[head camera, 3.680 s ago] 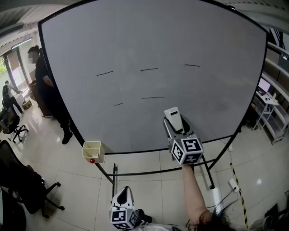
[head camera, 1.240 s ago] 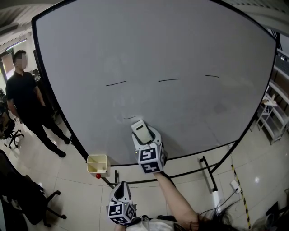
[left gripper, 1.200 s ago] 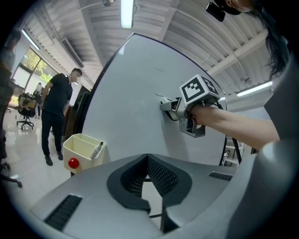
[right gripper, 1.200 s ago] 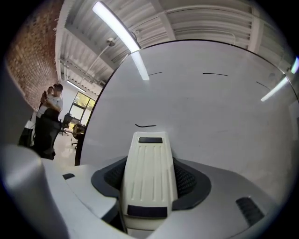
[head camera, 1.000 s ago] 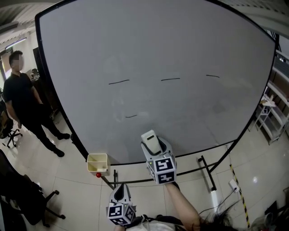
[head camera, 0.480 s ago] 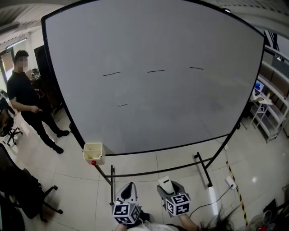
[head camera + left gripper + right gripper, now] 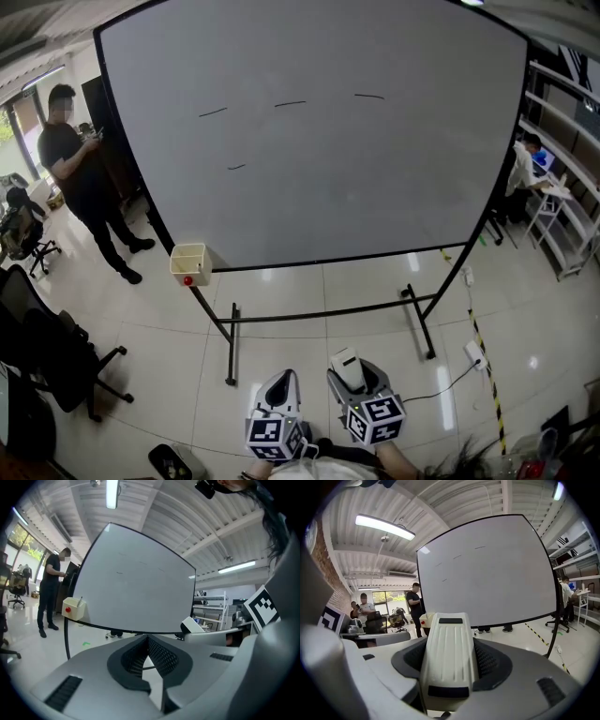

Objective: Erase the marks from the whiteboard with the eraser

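Observation:
A large whiteboard (image 7: 319, 141) on a black wheeled stand fills the head view; several short dark marks (image 7: 213, 112) run across its upper part, with one lower mark (image 7: 236, 167) at the left. My right gripper (image 7: 349, 367) sits low near my body, well back from the board, shut on a white ribbed eraser (image 7: 449, 656). My left gripper (image 7: 281, 386) hangs beside it, shut with nothing between its jaws. The board (image 7: 487, 573) also stands far off in the right gripper view.
A cream box (image 7: 190, 263) with a red knob hangs at the board's lower left corner. A person in black (image 7: 84, 178) stands left of the board. Office chairs (image 7: 56, 356) sit at the left; shelves (image 7: 562, 216) and a seated person are at the right.
The right gripper with the eraser has come off the board and dropped down beside the left gripper. I have stepped back; the lower middle mark is gone.

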`<action>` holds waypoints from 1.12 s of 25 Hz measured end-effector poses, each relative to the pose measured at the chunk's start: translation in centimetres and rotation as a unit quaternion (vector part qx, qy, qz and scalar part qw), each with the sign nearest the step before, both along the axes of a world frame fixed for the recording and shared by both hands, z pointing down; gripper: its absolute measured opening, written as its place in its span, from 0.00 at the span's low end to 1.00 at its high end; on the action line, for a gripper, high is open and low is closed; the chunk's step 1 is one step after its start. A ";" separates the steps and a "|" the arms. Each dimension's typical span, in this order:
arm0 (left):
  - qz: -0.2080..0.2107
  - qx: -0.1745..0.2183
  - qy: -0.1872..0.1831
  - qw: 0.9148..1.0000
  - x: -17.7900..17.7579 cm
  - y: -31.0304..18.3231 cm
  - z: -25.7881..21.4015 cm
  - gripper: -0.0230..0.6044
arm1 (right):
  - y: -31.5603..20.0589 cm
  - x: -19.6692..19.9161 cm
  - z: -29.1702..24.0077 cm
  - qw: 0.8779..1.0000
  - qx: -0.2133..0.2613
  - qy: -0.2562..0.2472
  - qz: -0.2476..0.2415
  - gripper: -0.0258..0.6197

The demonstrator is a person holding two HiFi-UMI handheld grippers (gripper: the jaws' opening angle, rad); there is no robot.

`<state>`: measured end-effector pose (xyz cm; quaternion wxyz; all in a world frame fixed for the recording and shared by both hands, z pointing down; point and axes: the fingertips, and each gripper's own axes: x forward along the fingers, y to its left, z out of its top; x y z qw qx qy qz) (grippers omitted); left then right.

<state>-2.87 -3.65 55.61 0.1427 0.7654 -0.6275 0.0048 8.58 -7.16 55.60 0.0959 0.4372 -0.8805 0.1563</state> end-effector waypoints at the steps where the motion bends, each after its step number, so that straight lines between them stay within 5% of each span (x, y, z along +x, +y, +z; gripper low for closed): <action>1: -0.002 0.001 -0.003 1.000 0.0 0.5 -0.2 0.00 | 0.5 -0.2 0.0 1.000 0.002 -0.002 -0.003 0.47; 28: 0.014 0.006 -0.013 1.000 -1.6 0.4 -1.7 0.00 | 0.8 -2.0 0.2 1.000 -0.008 -0.007 0.014 0.46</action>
